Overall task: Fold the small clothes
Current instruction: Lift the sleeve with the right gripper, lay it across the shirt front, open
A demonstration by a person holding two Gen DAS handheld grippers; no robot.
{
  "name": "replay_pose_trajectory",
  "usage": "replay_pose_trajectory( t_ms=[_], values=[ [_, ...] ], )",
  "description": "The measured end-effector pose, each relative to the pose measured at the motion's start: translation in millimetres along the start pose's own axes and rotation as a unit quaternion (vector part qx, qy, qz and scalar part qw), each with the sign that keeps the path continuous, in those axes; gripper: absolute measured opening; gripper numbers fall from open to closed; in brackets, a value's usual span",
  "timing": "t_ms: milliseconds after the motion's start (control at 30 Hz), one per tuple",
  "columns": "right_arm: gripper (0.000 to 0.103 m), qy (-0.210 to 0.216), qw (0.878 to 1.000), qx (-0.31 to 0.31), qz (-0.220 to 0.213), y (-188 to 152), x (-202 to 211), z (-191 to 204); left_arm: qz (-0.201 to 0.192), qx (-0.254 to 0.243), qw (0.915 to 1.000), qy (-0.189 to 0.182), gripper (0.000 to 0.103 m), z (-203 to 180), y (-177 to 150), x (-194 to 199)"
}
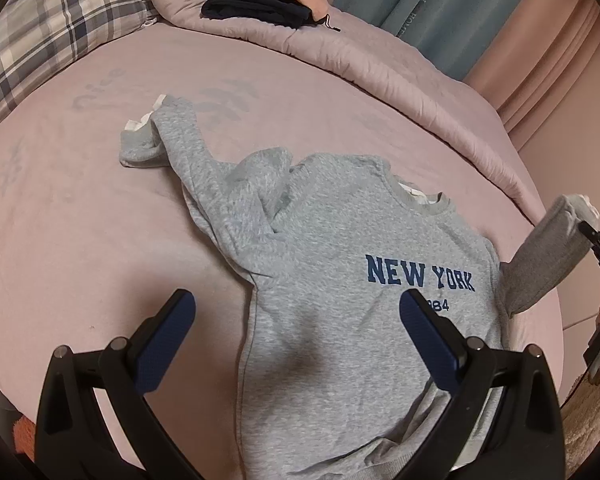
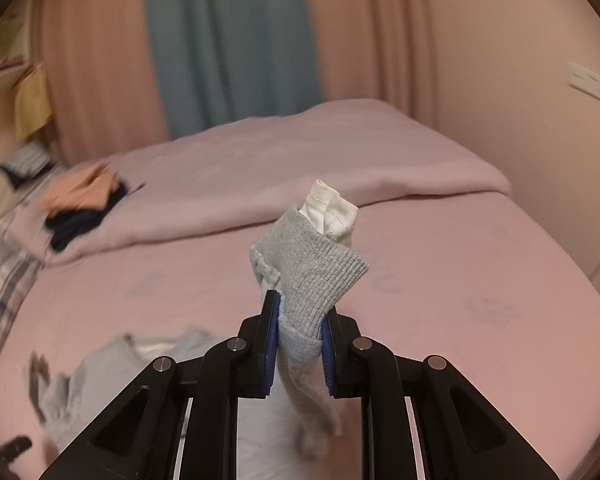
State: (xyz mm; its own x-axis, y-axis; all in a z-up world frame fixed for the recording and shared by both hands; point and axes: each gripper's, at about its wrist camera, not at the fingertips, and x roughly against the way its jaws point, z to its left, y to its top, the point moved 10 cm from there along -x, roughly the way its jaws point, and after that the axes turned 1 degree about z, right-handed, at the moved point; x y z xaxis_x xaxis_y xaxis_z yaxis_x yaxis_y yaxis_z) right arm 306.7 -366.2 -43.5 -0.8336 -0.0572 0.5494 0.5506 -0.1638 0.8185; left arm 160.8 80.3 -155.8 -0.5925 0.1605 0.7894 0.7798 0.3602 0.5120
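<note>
Off the right edge of the pink bed, the right claw pinches the heathered grey knit sweatshirt's ribbed sleeve cuff, raised, the sleeve's length running leftward to the flat body beneath the wide-open, empty left claw.

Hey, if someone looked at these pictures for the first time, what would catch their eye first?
Probably the grey sweatshirt with NEW YORK in blue letters, spread front-up on the pink bed. Next, its sleeve cuff, lifted off the bed and pinched in the right hand-held gripper. The left hand-held gripper hangs open over the sweatshirt's lower part.
</note>
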Motion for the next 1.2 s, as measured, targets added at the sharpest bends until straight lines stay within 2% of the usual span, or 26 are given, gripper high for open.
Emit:
replay_pose_trajectory(
  t_ms=[267, 533, 767, 1033, 1133, 1200],
  values=[
    [0.019, 0.047, 0.991, 0.107, 0.064, -43, -32, 95, 0.002, 0.002, 1.0, -0.001, 0.102, 4, -1, 0],
    [0.019, 0.082, 0.969, 0.185, 0.14, -113, -55, 175, 0.008, 0.006, 1.0, 0.002, 0.102, 12, -3, -5],
    [0.019, 0.1, 0.953, 0.213, 0.192, -162, -73, 203, 0.015, 0.005, 0.9999, 0.006, 0.102, 16, -6, -11],
    [0.02, 0.131, 0.94, 0.213, 0.234, -191, -76, 221, 0.024, 0.008, 0.9997, -0.002, 0.102, 14, -5, -19],
    [0.027, 0.137, 0.939, 0.206, 0.237, -195, -69, 217, 0.027, 0.008, 0.9995, -0.014, 0.102, 7, -1, -22],
    [0.04, 0.165, 0.94, 0.163, 0.25, -193, -59, 208, 0.027, 0.007, 0.9993, -0.025, 0.102, -1, 3, -24]
  ],
)
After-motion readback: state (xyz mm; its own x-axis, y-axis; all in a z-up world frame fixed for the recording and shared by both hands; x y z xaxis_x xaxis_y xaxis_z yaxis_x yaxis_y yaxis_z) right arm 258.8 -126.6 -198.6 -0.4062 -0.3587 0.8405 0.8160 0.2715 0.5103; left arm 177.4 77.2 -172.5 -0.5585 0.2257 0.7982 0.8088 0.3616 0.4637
